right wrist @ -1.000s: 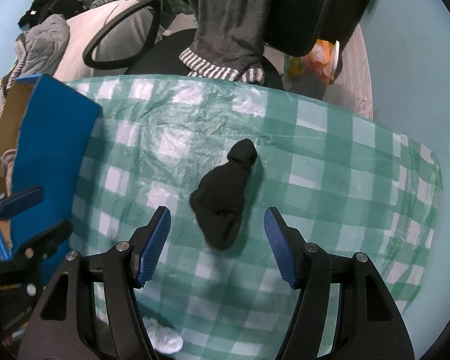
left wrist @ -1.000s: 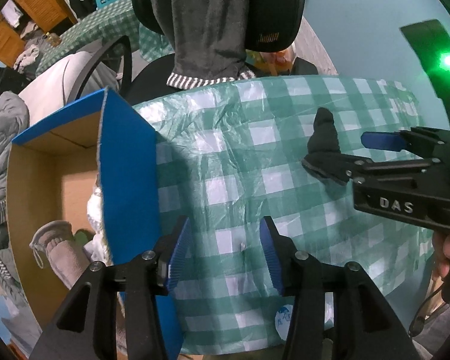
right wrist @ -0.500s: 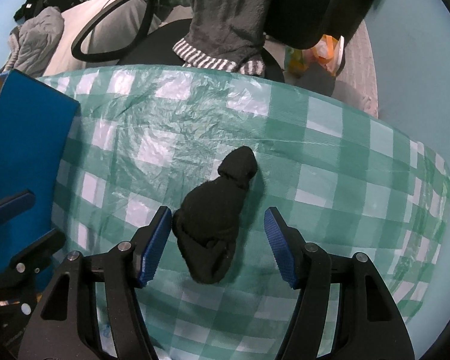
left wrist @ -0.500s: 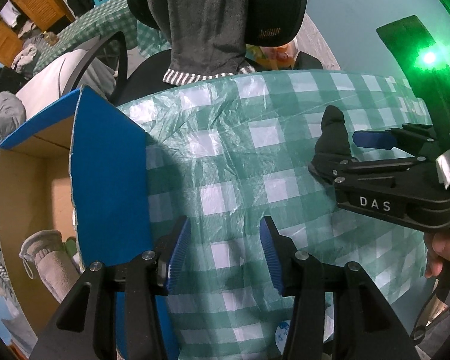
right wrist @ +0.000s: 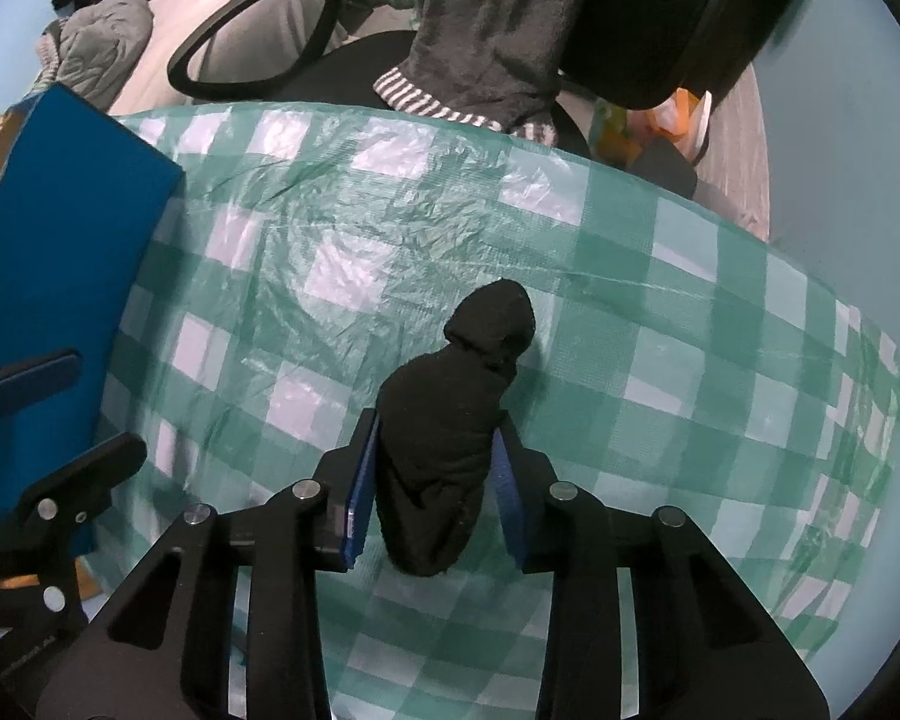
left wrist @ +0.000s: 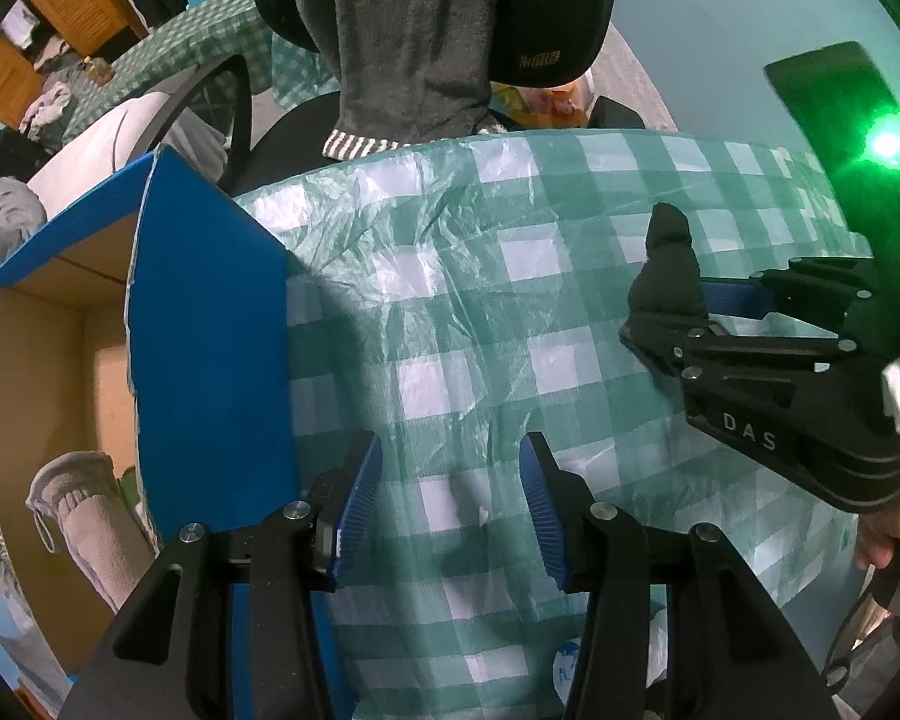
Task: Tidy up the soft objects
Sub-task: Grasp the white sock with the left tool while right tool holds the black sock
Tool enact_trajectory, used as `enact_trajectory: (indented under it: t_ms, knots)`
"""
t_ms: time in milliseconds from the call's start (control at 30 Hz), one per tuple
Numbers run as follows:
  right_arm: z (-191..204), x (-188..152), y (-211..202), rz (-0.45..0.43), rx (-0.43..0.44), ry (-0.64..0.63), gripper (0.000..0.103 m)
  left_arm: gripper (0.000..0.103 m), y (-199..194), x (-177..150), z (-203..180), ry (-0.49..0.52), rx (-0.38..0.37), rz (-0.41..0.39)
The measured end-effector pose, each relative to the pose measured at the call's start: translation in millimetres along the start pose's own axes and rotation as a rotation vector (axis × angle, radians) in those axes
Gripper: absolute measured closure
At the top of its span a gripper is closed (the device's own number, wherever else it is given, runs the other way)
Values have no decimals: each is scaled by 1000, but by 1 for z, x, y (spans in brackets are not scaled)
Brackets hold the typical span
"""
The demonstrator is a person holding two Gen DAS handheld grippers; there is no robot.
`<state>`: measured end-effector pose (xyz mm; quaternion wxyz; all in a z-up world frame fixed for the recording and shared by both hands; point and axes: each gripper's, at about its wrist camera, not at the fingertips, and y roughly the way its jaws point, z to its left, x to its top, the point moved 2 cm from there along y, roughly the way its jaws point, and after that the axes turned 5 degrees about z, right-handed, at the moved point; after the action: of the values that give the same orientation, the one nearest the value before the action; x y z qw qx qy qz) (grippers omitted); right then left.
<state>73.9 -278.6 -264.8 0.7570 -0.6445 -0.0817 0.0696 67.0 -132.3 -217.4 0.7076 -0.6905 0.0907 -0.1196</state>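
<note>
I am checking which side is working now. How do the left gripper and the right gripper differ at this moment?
The left gripper is open with nothing between its blue pads; the right gripper is shut on the black sock. The left gripper is close to the blue box; the right gripper is farther out over the checked tablecloth. Both have black fingers with blue pads.

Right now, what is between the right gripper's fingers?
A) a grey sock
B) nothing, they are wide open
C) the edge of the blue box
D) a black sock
D: in the right wrist view the right gripper has its blue pads pressed against both sides of the black sock on the tablecloth.
</note>
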Motion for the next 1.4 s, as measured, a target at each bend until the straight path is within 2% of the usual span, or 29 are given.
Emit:
enact_trajectory:
  t_ms: [233, 333, 667, 933, 1000, 1167, 1400]
  knots:
    - [7, -20, -18, -37, 13, 4, 69, 54, -8, -17, -8, 42, -35, -5]
    - [8, -31, -26, -48, 25, 11, 69, 48, -11, -28, -12, 64, -49, -11]
    - [9, -80, -48, -80, 36, 49, 69, 48, -12, -70, -28, 165, -91, -9]
    - [5, -119, -55, -84, 43, 115, 69, 41, -12, -96, -49, 264, -136, -18]
    - [4, -127, -55, -83, 46, 132, 69, 35, -11, -102, -57, 297, -138, -26]
    - [-1, -146, -53, -80, 50, 167, 69, 35, -6, -118, -75, 392, -126, -27]
    - [-10, -159, -54, -82, 52, 207, 69, 32, 7, -129, -88, 457, -116, -1]
